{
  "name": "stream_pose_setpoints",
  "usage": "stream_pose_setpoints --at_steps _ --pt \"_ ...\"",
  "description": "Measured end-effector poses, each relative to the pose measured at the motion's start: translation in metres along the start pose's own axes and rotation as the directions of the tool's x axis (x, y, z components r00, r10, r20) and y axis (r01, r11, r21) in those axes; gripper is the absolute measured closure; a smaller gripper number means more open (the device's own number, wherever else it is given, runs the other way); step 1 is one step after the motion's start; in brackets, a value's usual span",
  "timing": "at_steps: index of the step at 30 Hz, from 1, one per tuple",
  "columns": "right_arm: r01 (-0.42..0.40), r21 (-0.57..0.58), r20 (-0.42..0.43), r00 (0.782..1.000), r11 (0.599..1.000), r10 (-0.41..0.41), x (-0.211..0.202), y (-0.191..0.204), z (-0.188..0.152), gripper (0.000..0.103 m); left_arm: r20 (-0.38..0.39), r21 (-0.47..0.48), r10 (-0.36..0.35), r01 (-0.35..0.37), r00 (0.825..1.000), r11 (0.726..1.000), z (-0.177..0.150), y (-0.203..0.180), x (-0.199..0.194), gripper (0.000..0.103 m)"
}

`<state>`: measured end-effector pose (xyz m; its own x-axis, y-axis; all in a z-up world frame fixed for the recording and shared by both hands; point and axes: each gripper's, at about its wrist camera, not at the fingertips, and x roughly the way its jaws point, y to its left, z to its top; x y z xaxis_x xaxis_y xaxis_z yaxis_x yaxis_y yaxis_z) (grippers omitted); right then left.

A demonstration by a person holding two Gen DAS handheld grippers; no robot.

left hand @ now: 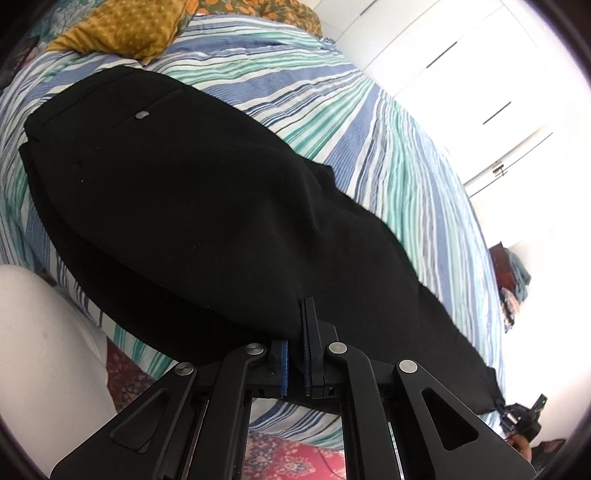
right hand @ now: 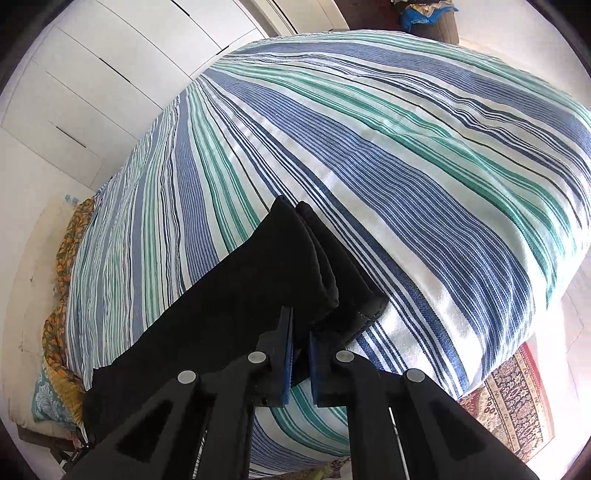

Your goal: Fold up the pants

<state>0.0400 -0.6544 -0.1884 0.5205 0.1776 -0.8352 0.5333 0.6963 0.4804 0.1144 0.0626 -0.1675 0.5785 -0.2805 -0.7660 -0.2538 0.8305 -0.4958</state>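
Partly hidden black pants (left hand: 192,206), both claws clamped (tips buried)

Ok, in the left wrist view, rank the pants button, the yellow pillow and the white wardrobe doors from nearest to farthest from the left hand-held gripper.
1. Pants button, on the pants, up and left of the left hand-held gripper.
2. Yellow pillow, at the bed's far end, upper left.
3. White wardrobe doors, past the bed, upper right.
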Motion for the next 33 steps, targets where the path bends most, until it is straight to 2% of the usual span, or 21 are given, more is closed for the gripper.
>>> stream_pose_setpoints --at_steps 3,11,21,33 --pt "0.021 -0.003 -0.015 1.0 1.0 -0.021 0.003 0.001 0.001 0.095 -0.021 -0.019 0.029 -0.029 0.999 0.999 0.005 0.022 -0.004 0.099" --pt "0.053 -0.012 0.005 0.999 0.999 -0.052 -0.001 0.0 -0.001 0.095 0.007 0.12 0.172 -0.172 0.985 0.978 -0.002 -0.003 0.001 0.099" --pt "0.079 -0.018 -0.003 0.997 0.997 -0.079 0.004 0.003 -0.001 0.095 -0.021 0.161 0.231 -0.225 0.973 0.961 0.003 -0.007 0.018 0.099" --pt "0.104 -0.033 -0.006 0.995 0.994 -0.104 0.006 0.006 -0.002 0.095 -0.024 0.191 0.25 -0.241 0.968 0.952 -0.008 0.002 0.005 0.099"
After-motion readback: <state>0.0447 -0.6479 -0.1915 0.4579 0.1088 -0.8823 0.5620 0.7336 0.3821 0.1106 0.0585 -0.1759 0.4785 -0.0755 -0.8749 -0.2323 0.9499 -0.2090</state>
